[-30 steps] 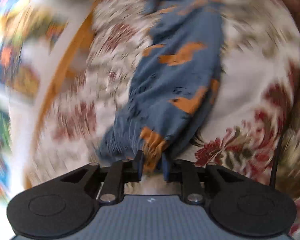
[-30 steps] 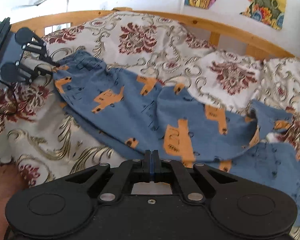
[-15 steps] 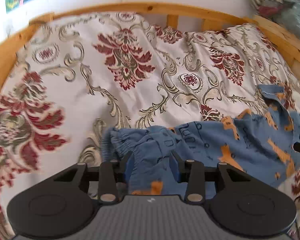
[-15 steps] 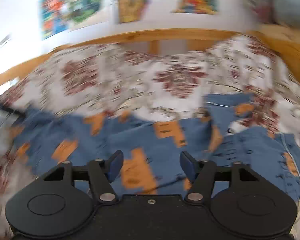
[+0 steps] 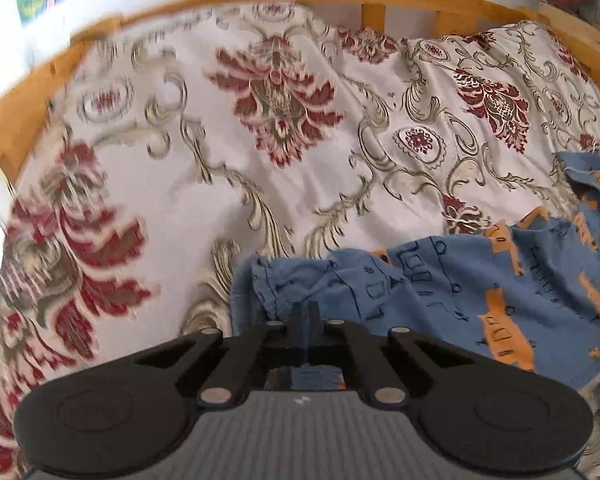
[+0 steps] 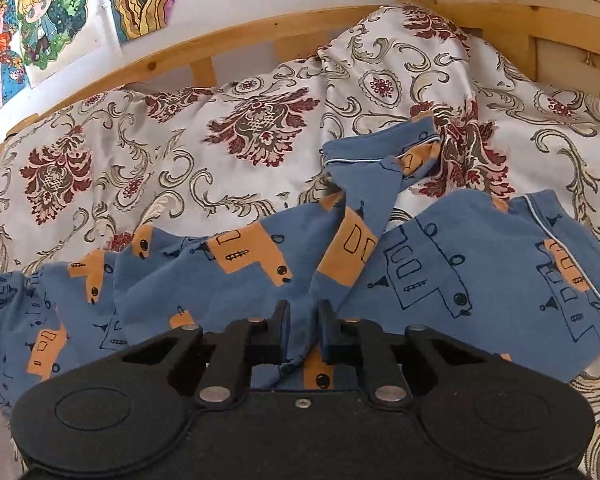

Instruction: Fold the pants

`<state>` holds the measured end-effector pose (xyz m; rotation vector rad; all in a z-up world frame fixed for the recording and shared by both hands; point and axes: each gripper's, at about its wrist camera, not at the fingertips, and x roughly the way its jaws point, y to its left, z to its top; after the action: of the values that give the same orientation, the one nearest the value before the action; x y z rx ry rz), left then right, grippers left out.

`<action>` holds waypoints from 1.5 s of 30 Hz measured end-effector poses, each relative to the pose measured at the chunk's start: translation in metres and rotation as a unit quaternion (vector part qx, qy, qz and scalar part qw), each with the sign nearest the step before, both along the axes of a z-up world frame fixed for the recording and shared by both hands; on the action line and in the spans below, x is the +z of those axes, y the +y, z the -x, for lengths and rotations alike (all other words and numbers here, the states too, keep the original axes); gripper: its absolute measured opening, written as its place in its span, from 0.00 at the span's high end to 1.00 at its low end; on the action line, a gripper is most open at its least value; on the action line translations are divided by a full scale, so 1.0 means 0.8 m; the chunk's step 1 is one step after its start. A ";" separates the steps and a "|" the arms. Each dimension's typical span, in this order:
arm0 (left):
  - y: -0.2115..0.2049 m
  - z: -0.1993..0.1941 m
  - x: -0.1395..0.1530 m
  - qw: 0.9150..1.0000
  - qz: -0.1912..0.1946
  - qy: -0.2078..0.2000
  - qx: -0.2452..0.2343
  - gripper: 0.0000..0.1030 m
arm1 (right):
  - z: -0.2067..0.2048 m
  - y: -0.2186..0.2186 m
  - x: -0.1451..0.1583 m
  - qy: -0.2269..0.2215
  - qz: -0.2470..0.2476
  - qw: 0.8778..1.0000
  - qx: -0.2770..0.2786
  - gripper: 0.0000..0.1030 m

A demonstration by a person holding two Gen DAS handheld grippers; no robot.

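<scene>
The left side of the floral bedspread [image 5: 112, 216] smears into motion blur in the left wrist view, its red blooms streaked. The pants [image 5: 480, 292] run off the right edge there, and the waistband end disappears under the left gripper [image 5: 305, 312], whose fingers stand so close that I cannot tell whether any cloth is caught between them. In the right wrist view the pants [image 6: 236, 264] are cut off at the left edge, and a fold drops out of sight between the fingers of the right gripper [image 6: 303, 320] and behind its black body. The posters [image 6: 40, 20] are cropped by the top and left edges.
</scene>
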<state>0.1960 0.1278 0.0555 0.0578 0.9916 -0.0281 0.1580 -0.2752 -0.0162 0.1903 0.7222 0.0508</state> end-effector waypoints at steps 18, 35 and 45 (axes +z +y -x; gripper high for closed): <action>-0.019 -0.016 0.007 0.995 -0.094 -0.017 0.013 0.97 | 0.008 -0.014 0.004 -0.016 -0.025 0.998 -0.055 1.00; -0.066 0.077 -0.045 0.969 -0.212 -0.046 -0.121 0.70 | 0.053 -0.011 -0.007 -0.015 -0.038 0.999 -0.032 0.75; -0.079 0.090 -0.038 0.971 -0.230 0.004 -0.067 0.68 | 0.075 -0.009 0.005 -0.027 0.022 0.999 -0.022 0.41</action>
<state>0.1242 0.0649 0.0252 0.5510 0.9853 0.0778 0.0981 -0.2827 -0.0118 0.1613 0.6644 -0.0028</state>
